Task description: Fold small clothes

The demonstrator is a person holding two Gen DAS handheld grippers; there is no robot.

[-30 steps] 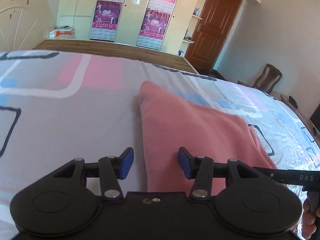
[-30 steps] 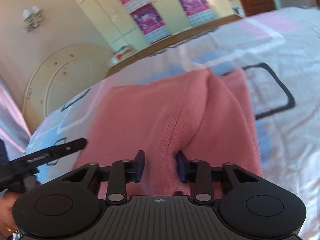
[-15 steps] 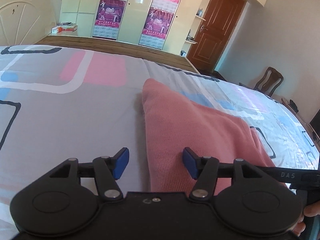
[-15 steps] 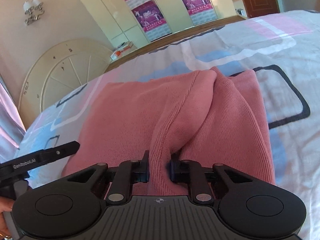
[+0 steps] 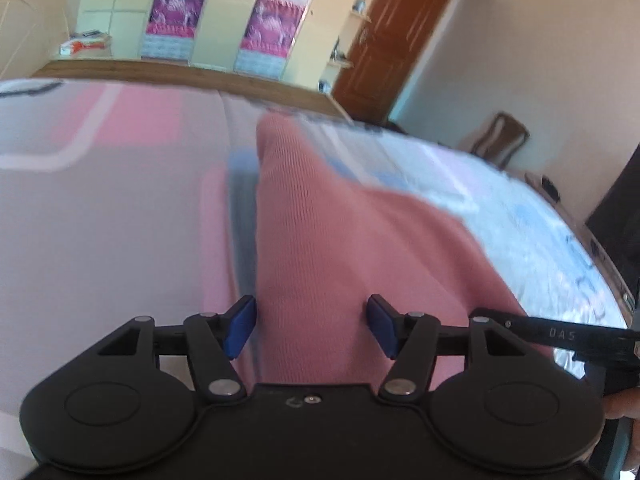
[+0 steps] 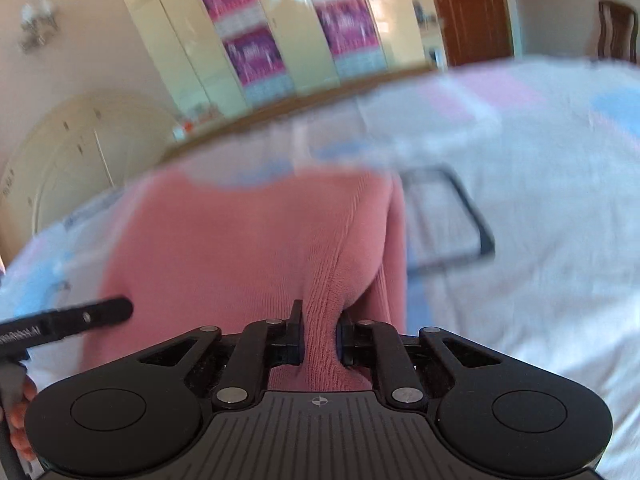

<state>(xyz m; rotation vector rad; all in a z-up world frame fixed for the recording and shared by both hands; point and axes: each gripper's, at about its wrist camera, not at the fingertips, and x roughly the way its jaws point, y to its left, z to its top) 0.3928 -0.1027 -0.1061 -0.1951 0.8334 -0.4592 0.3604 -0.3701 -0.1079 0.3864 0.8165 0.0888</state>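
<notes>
The pink knit lay spread on the bed, over the patterned sheet with its pink, blue and grey blocks. The right gripper was clamped on a raised ridge of the knit — both pads pressed into the fabric, which bunched upward between them and ran away from the jaws as a ribbed fold. To the right of that fold a second layer of the knit hung down toward the sheet.

The left gripper stood released, its jaws having just been widening. The knit passed between its blue pads, but neither pad pressed on it; the left pad sat right at the fabric's edge, the right pad over the cloth with a gap. From that view the knit ran forward as a long tapering strip, the bare sheet to its left.

Each camera caught the other tool's black finger at the frame's side — and a bit of the person's hand gripping the handle below.

Beyond the bed stood pale wardrobes with purple posters, a brown door and a wooden chair. Both views were blurred.
</notes>
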